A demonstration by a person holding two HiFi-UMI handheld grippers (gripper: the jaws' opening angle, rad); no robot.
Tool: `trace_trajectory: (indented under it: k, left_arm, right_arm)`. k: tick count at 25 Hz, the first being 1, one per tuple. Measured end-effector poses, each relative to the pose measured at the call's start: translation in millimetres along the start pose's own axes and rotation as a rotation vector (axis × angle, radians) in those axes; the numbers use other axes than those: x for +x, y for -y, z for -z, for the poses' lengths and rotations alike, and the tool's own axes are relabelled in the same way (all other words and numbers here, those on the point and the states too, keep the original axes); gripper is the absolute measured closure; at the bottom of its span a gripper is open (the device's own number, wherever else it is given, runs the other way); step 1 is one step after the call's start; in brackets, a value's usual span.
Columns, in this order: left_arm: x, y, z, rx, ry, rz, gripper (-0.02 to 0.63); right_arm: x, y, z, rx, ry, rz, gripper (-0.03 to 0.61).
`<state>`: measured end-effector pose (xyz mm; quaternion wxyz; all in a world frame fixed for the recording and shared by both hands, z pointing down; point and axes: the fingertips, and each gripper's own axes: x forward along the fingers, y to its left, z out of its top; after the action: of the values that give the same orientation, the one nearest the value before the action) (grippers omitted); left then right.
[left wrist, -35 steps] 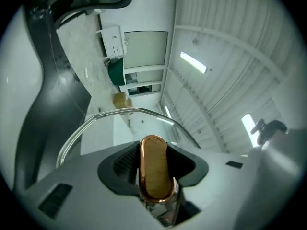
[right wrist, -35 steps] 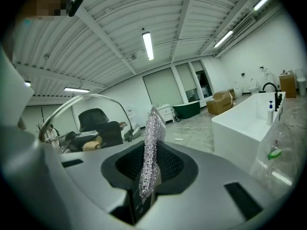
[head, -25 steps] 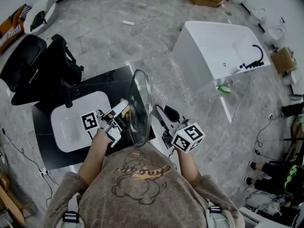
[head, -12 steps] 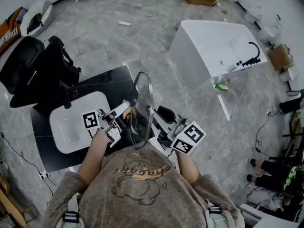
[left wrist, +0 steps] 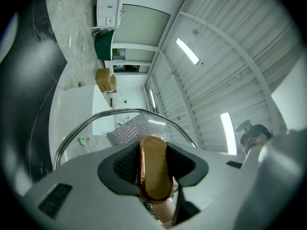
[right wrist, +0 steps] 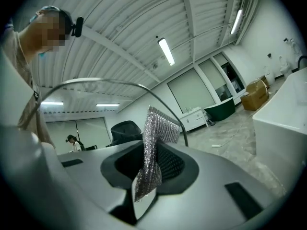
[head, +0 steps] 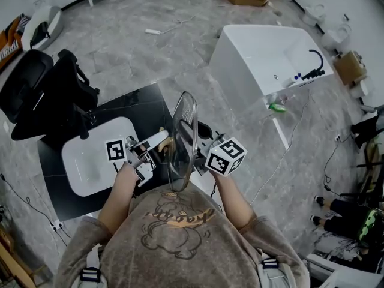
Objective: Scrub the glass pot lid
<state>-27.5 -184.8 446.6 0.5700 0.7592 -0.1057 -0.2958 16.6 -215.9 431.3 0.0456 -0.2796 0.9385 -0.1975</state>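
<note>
Left hand-held gripper (head: 157, 141) clamps the knob (left wrist: 153, 169) of the glass pot lid (head: 183, 138), right hand-held gripper (head: 203, 144) pinches a mesh scrubber (right wrist: 156, 147): apparently mid-scrub, firm rubbing contact needed next.

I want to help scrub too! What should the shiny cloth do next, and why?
Probably rub the mesh scrubbing cloth across the glass lid. The right gripper pinches the cloth beside the glass, and the left gripper holds the lid on edge by its handle.

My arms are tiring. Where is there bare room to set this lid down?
The black countertop is bare behind the white basin; the basin's bowl looks bare too. It's crowded at the near edge, around the glass lid.
</note>
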Motion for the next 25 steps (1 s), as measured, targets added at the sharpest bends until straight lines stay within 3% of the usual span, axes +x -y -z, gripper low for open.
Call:
trace_trajectory:
  k: [10, 16, 25]
  left_arm:
    - [1.2, 8.0, -19.7, -0.028, 0.089, 0.050, 0.434]
    - [-3.3, 6.8, -31.6, -0.017, 0.145, 0.041, 0.434]
    - [-13.9, -0.4, -42.1, -0.012, 0.192, 0.015, 0.434]
  right_arm:
    - [27.8, 24.5, 62.0, 0.029, -0.161, 0.004, 0.488]
    - [22.0, 1.2, 93.4, 0.065, -0.242, -0.075, 0.488]
    - [-2.3, -42.0, 108.8, 0.100, -0.329, -0.197, 0.488]
